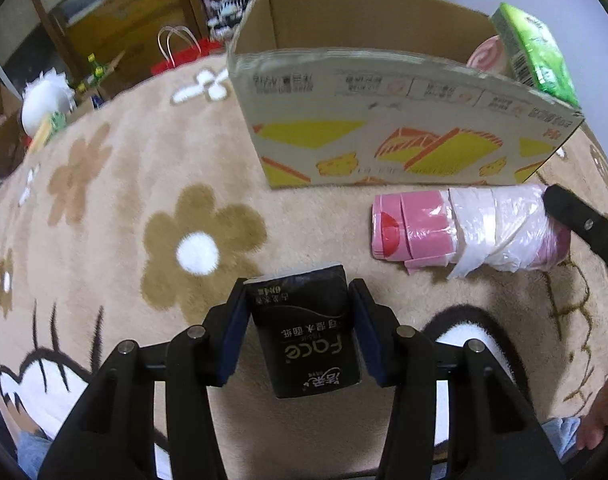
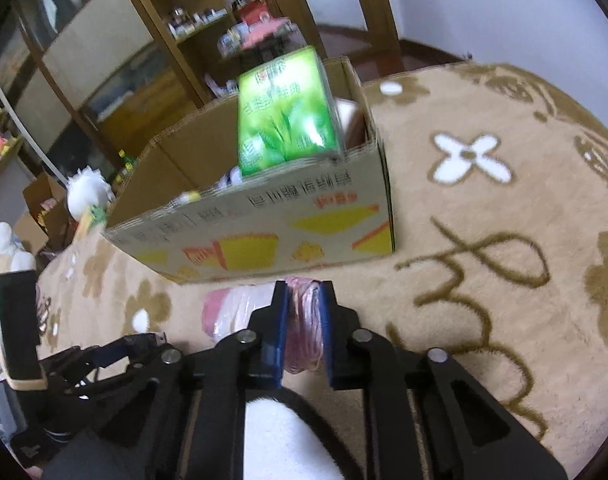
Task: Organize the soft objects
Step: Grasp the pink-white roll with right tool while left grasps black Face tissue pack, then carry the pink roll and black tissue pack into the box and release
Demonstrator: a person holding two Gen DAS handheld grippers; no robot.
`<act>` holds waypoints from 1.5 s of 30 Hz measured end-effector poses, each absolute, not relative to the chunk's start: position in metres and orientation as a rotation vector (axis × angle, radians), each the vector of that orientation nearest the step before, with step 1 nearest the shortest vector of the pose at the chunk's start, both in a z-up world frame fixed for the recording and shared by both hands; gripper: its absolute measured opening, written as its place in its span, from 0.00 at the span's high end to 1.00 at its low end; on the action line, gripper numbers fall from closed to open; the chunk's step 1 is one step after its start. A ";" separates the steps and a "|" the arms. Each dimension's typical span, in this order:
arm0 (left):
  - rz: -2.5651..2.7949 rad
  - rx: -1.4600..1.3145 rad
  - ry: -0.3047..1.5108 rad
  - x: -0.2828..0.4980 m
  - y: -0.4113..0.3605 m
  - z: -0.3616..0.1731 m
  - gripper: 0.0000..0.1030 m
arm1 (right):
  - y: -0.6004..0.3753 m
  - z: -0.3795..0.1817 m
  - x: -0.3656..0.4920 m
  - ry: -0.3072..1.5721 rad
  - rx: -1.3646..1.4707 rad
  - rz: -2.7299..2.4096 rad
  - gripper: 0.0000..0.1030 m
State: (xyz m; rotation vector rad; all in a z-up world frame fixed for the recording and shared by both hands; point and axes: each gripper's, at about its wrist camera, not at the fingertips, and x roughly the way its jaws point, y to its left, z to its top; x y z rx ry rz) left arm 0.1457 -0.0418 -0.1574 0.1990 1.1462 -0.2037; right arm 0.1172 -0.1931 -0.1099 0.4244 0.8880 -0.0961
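My left gripper (image 1: 298, 292) is shut on a black tissue pack (image 1: 304, 328) and holds it above the beige flower rug. My right gripper (image 2: 303, 292) is shut on the end of a pink and white roll of plastic bags (image 2: 304, 320), which lies on the rug in front of the cardboard box (image 2: 264, 224). The roll also shows in the left wrist view (image 1: 464, 228), with a right finger (image 1: 576, 220) at its right end. A green tissue pack (image 2: 286, 116) stands in the box's right end; it also shows in the left wrist view (image 1: 536, 52).
The open cardboard box (image 1: 384, 136) stands on the rug (image 1: 124, 200). A pink-swirl item (image 1: 490, 56) sits in the box beside the green pack. Wooden shelves (image 2: 144, 40), a red bag (image 1: 180, 58) and white plush toys (image 2: 84, 196) lie beyond the rug.
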 end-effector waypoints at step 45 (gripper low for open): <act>-0.185 0.152 0.806 0.112 -0.032 -0.044 0.54 | -0.174 0.010 0.073 0.633 0.274 -0.058 0.91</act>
